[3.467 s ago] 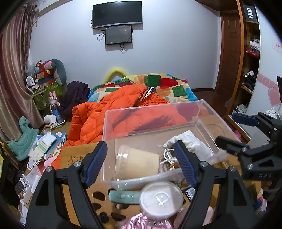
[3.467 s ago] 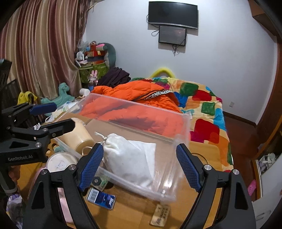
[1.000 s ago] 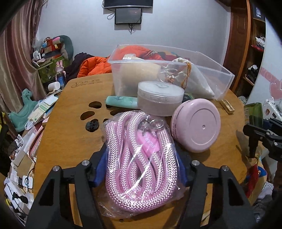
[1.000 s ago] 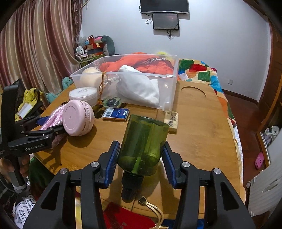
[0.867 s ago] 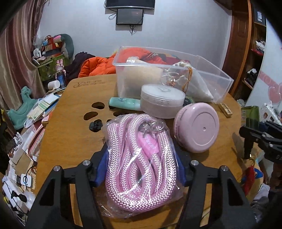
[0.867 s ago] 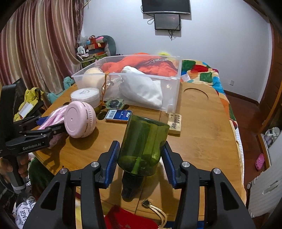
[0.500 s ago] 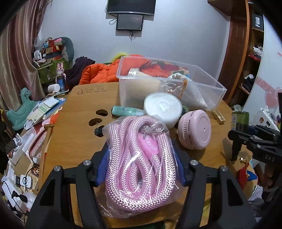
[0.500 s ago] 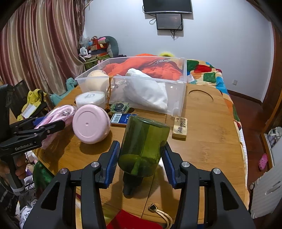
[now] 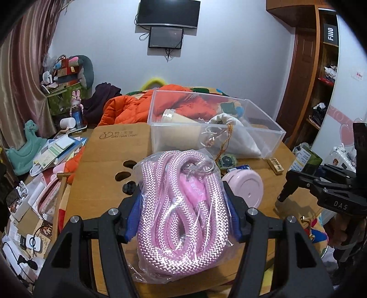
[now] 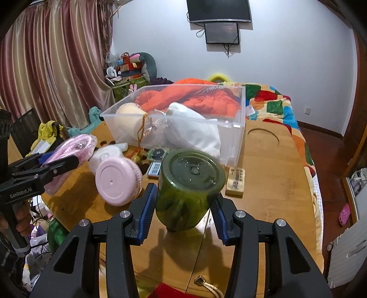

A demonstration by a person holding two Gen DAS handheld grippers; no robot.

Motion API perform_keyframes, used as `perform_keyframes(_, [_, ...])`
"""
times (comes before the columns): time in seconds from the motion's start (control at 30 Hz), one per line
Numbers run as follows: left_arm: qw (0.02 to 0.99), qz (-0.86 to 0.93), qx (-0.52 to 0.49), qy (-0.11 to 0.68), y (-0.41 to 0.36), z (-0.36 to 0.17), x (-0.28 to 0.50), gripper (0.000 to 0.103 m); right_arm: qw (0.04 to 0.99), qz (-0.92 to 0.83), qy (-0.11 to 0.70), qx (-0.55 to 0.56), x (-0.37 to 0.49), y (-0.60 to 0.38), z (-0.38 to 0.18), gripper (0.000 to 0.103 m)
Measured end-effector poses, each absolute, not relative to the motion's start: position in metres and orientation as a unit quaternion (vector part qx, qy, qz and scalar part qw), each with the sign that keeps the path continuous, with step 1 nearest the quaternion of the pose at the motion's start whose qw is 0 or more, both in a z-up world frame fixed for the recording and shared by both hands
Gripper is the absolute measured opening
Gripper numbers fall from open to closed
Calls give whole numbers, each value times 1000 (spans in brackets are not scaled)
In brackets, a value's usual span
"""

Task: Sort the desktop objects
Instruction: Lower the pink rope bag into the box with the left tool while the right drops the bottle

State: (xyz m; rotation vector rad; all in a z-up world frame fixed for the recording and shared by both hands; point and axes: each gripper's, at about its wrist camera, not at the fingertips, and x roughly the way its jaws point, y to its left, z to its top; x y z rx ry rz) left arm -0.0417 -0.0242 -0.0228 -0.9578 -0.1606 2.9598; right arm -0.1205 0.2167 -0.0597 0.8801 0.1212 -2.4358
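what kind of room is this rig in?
Most likely a home bedroom: a bed with a patchwork quilt behind the round wooden table, a wall-mounted TV, and stuffed toys piled by the curtain.

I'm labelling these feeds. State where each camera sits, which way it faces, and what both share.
Left wrist: on the left gripper, facing the bin across the table; its jaws clamp the bagged pink rope.
Right wrist: on the right gripper, facing likewise; its jaws clamp the green bottle.
Shared: clear bin, pink round case.
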Motion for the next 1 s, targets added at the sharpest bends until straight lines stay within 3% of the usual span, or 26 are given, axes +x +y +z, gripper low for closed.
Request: perform_keyframes(1.0, [52,967,-247,-23,-13,47,-108,62,269,-928,58,251,-183,201,10,42])
